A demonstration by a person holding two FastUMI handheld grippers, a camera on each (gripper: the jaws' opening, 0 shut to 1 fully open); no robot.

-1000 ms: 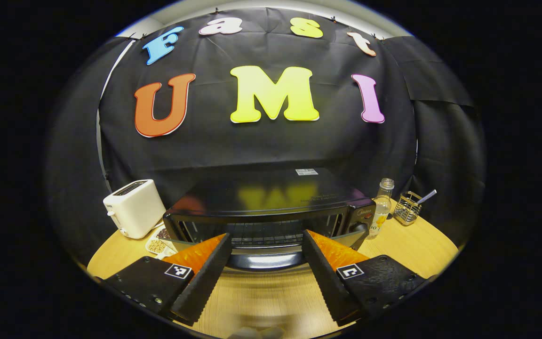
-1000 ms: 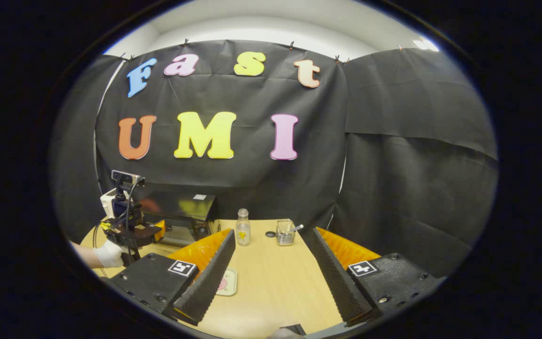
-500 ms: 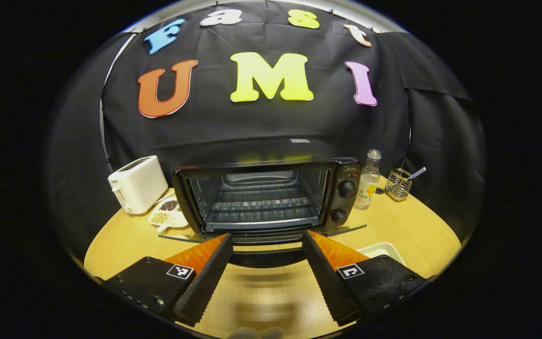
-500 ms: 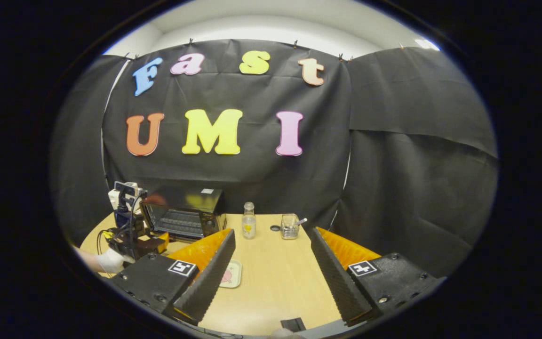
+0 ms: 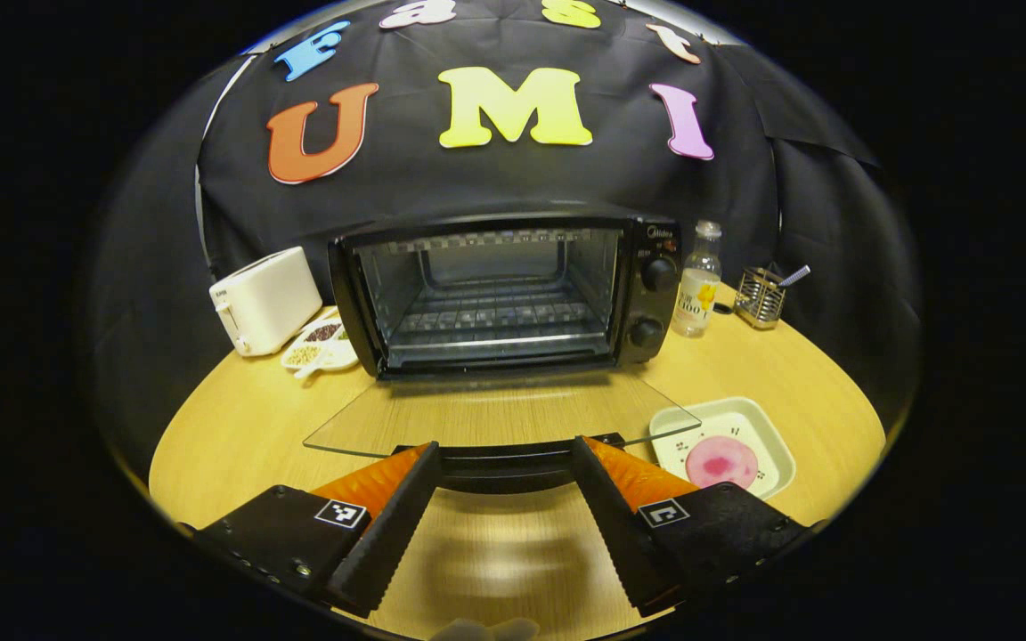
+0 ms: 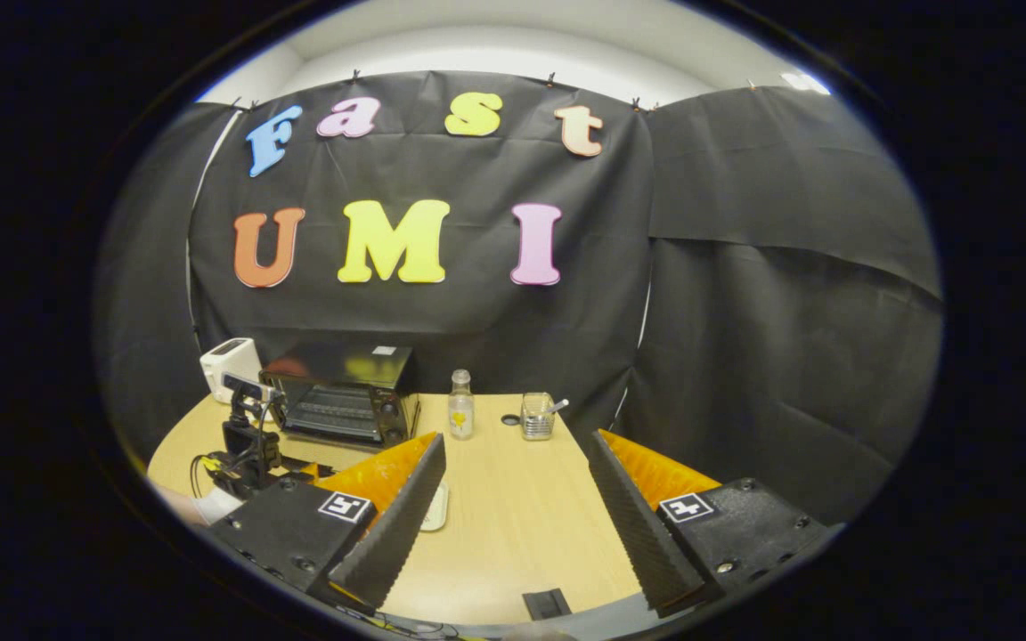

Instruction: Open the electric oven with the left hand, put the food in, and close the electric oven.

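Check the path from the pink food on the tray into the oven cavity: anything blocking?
Nothing visible blocks it. The oven stands open, its glass door folded flat on the table, rack bare. The food sits on its tray beside the door's right corner.

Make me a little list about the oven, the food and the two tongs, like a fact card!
oven: door folded down flat, rack inside bare
food: pink round piece on a white tray, on the table right of the door
left tongs: open, fingers either side of the door handle
right tongs: open, holding nothing, over the table
beside oven: toaster, bottle
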